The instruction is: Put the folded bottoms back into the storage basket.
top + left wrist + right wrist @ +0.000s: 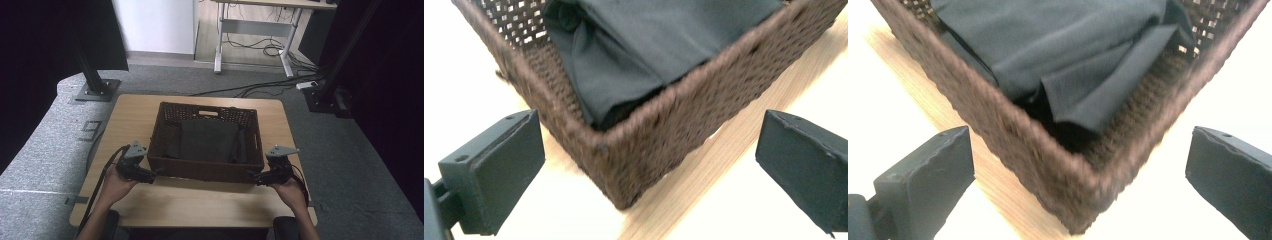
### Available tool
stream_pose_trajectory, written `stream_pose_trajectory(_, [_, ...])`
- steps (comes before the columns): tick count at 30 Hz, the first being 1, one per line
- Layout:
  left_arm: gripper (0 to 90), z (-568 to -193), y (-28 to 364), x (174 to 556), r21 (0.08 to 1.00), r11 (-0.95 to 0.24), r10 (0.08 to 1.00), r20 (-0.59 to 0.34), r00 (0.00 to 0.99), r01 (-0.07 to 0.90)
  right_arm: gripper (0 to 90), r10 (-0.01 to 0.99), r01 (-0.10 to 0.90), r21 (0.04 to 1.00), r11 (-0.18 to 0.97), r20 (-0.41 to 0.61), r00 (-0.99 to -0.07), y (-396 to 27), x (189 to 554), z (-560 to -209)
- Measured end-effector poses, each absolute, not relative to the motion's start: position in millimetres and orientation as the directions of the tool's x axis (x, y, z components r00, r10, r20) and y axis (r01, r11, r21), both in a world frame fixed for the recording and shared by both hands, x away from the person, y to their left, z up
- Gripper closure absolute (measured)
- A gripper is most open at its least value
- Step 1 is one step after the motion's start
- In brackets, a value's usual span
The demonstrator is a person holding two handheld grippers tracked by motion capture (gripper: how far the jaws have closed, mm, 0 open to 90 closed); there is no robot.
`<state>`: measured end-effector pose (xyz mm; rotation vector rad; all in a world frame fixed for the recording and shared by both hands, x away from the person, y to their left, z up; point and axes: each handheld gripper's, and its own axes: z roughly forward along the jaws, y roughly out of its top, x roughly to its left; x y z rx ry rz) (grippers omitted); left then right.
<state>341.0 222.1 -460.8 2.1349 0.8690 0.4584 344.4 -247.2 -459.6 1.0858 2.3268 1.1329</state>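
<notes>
Basket of dark wicker at centre of wooden table, folded dark cloth inside. Left gripper at near-left corner, jaws wide apart. Right gripper at near-right corner, jaws wide apart. Corners between jaws, untouched.

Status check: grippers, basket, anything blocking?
Left gripper and right gripper both open, one at each near corner of the basket, nothing held. Dark folded cloth inside the basket. Nothing in the way on the table.
</notes>
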Motion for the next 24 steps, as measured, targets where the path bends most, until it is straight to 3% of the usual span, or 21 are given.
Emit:
stream_pose_trajectory(10, [0.0, -510, 234, 336, 0.758, -0.445, 0.74, 0.01, 0.673, 0.478, 0.0, 0.805, 0.532, 0.773, 0.344, 0.048, -0.591, -254, 340, -512])
stream_pose_trajectory(17, [0.0, -540, 234, 339, 0.699, -0.496, 0.738, 0.028, 0.674, 0.515, 0.0, 0.812, 0.565, 0.73, 0.384, 0.024, -0.583, -251, 342, -542])
stream_pose_trajectory(24, [0.0, -549, 231, 342, 0.657, -0.523, 0.718, -0.004, 0.696, 0.543, 0.0, 0.818, 0.567, 0.722, 0.396, 0.002, -0.575, -249, 341, -557])
